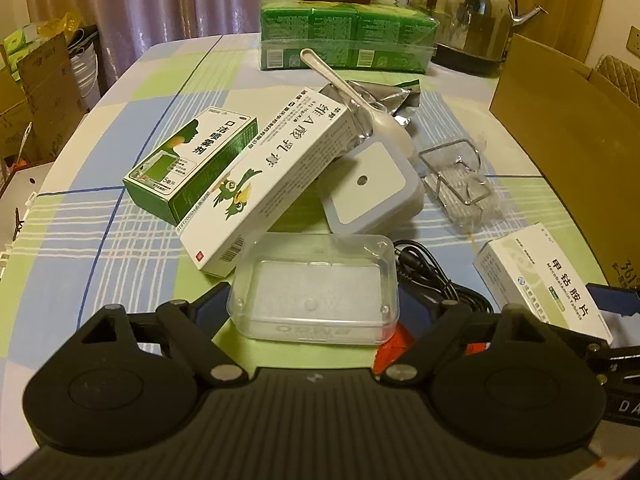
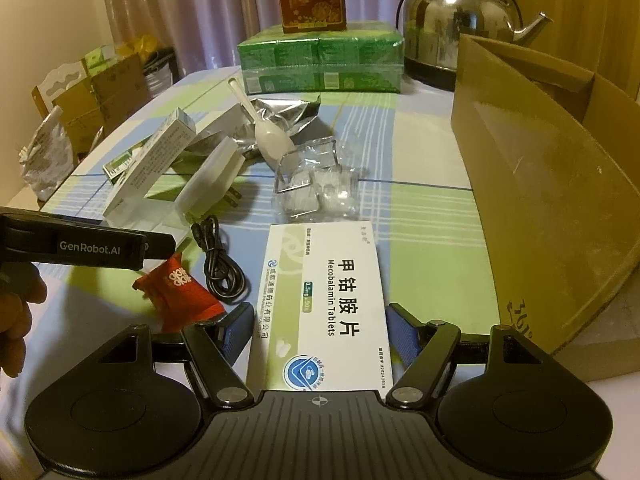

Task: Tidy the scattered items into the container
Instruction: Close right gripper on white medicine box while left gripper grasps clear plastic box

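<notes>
Clear plastic forms the small lidded case (image 1: 314, 294) that sits between the jaws of the left gripper (image 1: 316, 312); its blue pads are largely hidden behind the case, so whether they press on it cannot be told. The right gripper (image 2: 320, 326) straddles the white Mecobalamin tablet box (image 2: 326, 304), jaws spread with a visible gap on each side — nothing is gripped yet. The cardboard container (image 2: 552, 200) stands on the tablecloth (image 2: 432, 240) to the right, near wall raised.

Risks from this position:
- Slick case walls may slip out of the pads if closure is shallow.
- The long white carton (image 1: 276, 176) leans over the case's far edge — lifting the case may tip it.
- The black cable (image 2: 220, 264) and the red sachet (image 2: 180, 292) lie just beside the tablet box; a wide jaw sweep may drag them.
- The tablet box lies flat, so the pads may skid over its top edges and fail to catch its sides.
</notes>
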A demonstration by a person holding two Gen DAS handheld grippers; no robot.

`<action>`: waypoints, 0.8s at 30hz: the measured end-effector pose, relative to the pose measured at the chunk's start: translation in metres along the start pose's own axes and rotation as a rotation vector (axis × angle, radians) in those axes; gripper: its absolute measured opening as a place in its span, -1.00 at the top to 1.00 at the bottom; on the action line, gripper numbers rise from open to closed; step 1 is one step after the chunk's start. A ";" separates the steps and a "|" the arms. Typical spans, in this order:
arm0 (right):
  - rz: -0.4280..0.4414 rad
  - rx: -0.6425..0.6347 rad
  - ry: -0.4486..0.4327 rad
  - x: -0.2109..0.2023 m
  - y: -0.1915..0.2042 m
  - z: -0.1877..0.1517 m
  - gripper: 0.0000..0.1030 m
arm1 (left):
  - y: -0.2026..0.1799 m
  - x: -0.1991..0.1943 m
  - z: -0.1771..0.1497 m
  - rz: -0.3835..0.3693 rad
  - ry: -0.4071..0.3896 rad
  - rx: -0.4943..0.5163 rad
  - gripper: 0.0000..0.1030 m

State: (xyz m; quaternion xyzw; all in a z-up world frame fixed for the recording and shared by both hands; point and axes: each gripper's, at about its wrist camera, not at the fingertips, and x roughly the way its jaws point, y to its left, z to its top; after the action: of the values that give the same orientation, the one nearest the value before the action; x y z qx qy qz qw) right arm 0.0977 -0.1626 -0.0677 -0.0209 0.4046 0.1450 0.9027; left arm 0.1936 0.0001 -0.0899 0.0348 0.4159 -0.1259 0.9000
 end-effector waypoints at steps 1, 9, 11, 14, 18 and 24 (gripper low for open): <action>0.002 0.002 0.003 0.001 0.000 0.001 -0.39 | -0.001 0.000 0.000 0.000 0.000 0.001 -0.63; -0.006 -0.009 0.007 0.011 0.001 0.002 -0.47 | 0.000 0.006 0.001 -0.001 0.007 -0.020 -0.63; -0.008 -0.012 0.012 0.014 0.001 0.003 -0.47 | 0.000 0.007 0.001 0.000 0.007 -0.024 -0.63; -0.012 -0.018 0.023 0.018 0.001 0.002 -0.46 | 0.002 0.008 0.000 -0.003 0.007 -0.034 -0.63; -0.021 -0.024 0.021 0.018 0.001 0.000 -0.41 | 0.001 0.008 -0.001 0.001 0.004 -0.036 -0.63; -0.037 -0.014 0.006 0.012 -0.001 0.001 -0.32 | -0.001 0.000 -0.001 0.024 -0.015 -0.029 -0.61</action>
State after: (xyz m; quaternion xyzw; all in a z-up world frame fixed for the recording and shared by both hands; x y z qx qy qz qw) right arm 0.1062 -0.1600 -0.0757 -0.0350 0.4058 0.1310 0.9038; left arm 0.1923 -0.0004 -0.0907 0.0258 0.4104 -0.1093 0.9050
